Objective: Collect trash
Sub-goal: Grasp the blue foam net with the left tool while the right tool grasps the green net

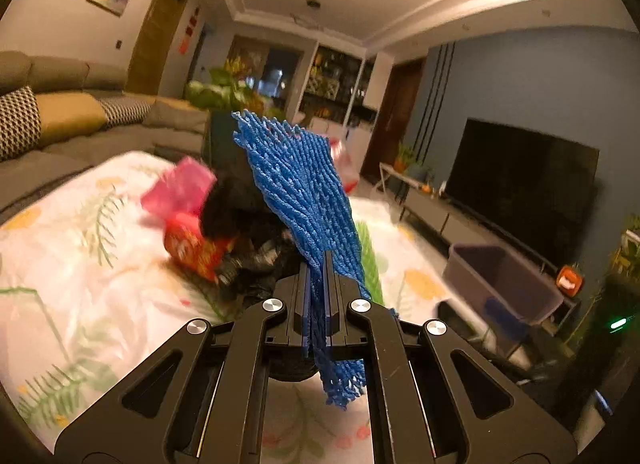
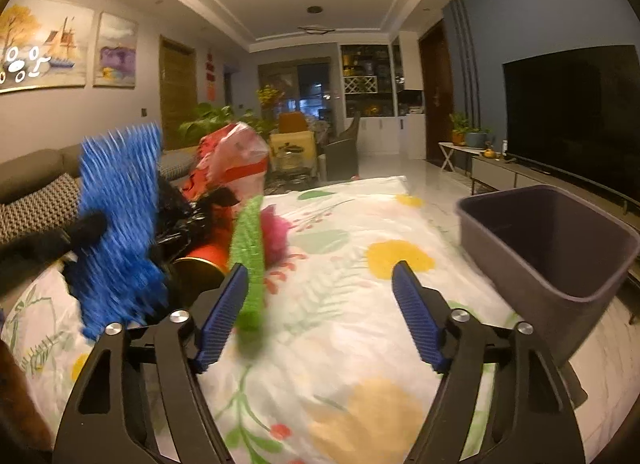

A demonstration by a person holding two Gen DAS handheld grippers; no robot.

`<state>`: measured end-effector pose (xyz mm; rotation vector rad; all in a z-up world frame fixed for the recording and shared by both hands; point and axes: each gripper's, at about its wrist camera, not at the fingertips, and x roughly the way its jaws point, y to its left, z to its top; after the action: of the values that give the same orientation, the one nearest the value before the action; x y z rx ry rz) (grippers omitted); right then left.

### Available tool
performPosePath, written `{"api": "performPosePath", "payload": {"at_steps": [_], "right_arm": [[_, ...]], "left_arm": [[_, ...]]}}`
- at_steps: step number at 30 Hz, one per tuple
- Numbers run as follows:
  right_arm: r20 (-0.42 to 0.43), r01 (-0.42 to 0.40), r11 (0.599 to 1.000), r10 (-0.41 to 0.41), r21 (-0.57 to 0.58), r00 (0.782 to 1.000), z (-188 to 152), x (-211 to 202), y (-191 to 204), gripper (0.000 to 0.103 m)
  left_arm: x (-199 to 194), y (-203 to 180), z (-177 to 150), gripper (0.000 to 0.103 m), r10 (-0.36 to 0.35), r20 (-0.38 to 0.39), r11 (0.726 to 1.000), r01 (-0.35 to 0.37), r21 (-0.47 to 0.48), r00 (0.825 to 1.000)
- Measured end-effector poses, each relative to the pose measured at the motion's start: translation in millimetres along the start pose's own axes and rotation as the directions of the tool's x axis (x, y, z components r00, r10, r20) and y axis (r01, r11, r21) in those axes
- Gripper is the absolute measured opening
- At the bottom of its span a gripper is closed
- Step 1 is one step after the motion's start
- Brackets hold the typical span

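Left gripper [image 1: 316, 264] is clamped on the blue foam-mesh fruit sleeve [image 1: 298, 187], jaws closed flat with only the net between them; the sleeve stands up past the tips and a frayed tail hangs out the back. Right gripper [image 2: 320, 276] is spread wide, nothing held; the green foam-mesh sleeve [image 2: 250, 260] hangs just beside its left finger, touching or not, I cannot tell. Remaining trash, a crumpled black plastic bag [image 2: 176, 215], red snack wrapper [image 1: 192, 248], pink mesh ball [image 2: 276, 227] and red-and-clear plastic bag [image 2: 232, 159], is piled near the far left edge of the floral-print tablecloth [image 2: 360, 344]. Grey rectangular plastic bin [image 2: 560, 248] sits at the right edge, well apart from the pile. Risks, my read: the grip is on soft, springy net, so a fast swing could let it creep out and drop short of the bin. The trailing tail could snag the pile or drag the black bag along. The bin sits at the edge, so a knock could tip it.
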<state>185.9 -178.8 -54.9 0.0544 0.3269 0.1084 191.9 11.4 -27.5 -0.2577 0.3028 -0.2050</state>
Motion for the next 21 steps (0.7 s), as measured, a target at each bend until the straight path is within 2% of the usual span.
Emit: {"api": "performPosePath", "payload": {"at_steps": [8,10,18,21], "right_arm": [[-0.076,-0.077,0.997,0.076,-0.017,0.994,1,35,25,0.056],[-0.091,-0.088,0.996,0.085,-0.024,0.992,1,39,28,0.051],[-0.144,-0.119,0.992,0.111,-0.052,0.983,1,49,34,0.018],[-0.137,-0.116,0.992,0.107,-0.056,0.985,1,45,34,0.016]], "left_arm": [[-25,25,18,0.004,0.023,0.081,0.999,-0.019,-0.047,0.996],[-26,32,20,0.004,0.027,0.083,0.998,-0.022,-0.058,0.996],[-23,51,18,0.004,0.02,0.06,0.994,-0.013,-0.106,0.998],[-17,54,13,0.004,0.019,0.03,0.994,-0.015,-0.112,0.999]]}}
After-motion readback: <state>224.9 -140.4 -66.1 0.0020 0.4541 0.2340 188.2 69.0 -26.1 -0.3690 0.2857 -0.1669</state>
